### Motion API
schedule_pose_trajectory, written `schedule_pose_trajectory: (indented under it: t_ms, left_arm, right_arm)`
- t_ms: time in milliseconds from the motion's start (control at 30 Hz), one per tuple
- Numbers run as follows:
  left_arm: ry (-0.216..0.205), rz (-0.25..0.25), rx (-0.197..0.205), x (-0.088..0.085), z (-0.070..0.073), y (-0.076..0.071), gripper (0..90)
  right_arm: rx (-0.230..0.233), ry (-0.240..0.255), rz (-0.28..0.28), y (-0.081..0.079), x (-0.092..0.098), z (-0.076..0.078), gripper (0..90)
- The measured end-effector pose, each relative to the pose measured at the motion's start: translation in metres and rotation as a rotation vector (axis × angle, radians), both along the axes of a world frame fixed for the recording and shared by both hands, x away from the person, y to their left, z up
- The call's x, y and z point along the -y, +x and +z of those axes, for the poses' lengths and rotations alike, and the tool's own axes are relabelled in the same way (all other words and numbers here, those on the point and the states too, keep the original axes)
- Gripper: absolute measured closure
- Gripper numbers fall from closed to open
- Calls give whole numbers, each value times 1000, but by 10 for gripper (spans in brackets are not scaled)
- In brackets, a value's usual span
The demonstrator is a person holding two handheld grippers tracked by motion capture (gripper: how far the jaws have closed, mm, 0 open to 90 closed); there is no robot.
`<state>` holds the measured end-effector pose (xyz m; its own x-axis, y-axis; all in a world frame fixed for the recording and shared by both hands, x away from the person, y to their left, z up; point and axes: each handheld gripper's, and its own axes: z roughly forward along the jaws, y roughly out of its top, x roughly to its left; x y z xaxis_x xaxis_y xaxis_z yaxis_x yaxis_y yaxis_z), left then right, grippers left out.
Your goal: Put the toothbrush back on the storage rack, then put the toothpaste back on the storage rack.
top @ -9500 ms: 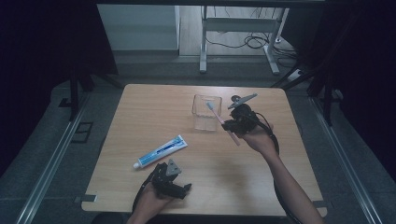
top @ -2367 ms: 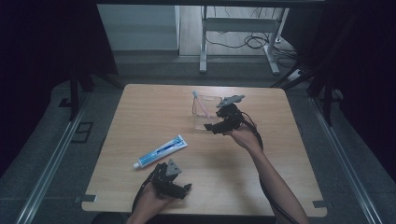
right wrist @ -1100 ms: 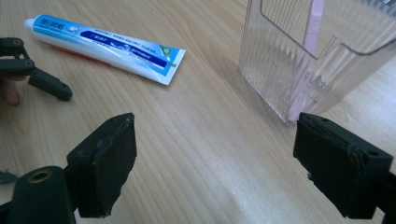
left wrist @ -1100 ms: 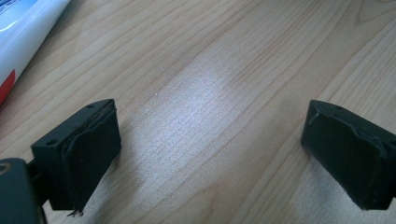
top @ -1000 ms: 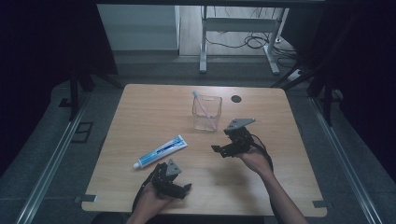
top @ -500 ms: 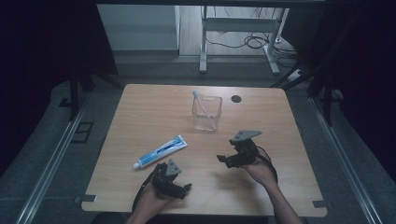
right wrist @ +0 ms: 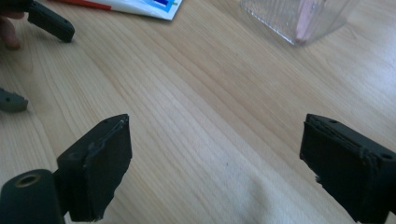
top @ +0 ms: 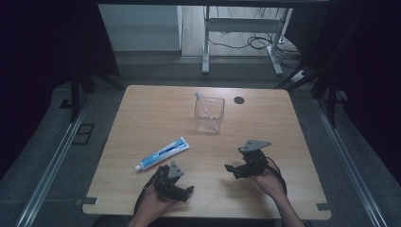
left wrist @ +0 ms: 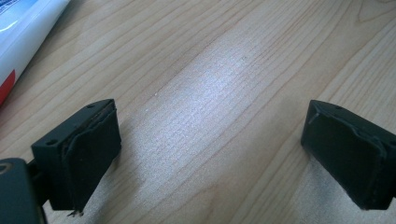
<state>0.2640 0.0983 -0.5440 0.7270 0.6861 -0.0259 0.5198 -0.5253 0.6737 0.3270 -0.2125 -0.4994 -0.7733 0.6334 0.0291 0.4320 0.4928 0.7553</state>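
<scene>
Near the table's front, both grippers, left gripper (top: 182, 191) and right gripper (top: 231, 169), rest with jaws apart, empty; next, reach slowly for the toothpaste (top: 162, 153) at ten o'clock.

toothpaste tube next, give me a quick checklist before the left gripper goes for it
1. Left gripper jaws open and nothing between them: ok.
2. Toothpaste tube lying flat on the table, free of other things: ok.
3. Right gripper apart from the tube, jaws open with nothing between them, having just opened a little further: ok.
4. Clear cup upright with the pink toothbrush standing in it: ok.
5. Room in the cup for the tube beside the brush: cannot tell.
6. Tube's cap on tight: cannot tell, too small to see.
</scene>
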Motion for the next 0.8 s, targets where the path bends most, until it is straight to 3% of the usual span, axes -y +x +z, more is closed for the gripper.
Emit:
schedule_pose_trajectory:
  t_ms: [467, 800]
  left_arm:
    - [-1, 1, -1, 0, 0, 0, 47]
    - [1, -1, -3, 0, 0, 0, 43]
  right_arm:
    - [-22, -22, -45, -19, 23, -24, 49]
    - [-19, -42, -62, -23, 34, -34, 48]
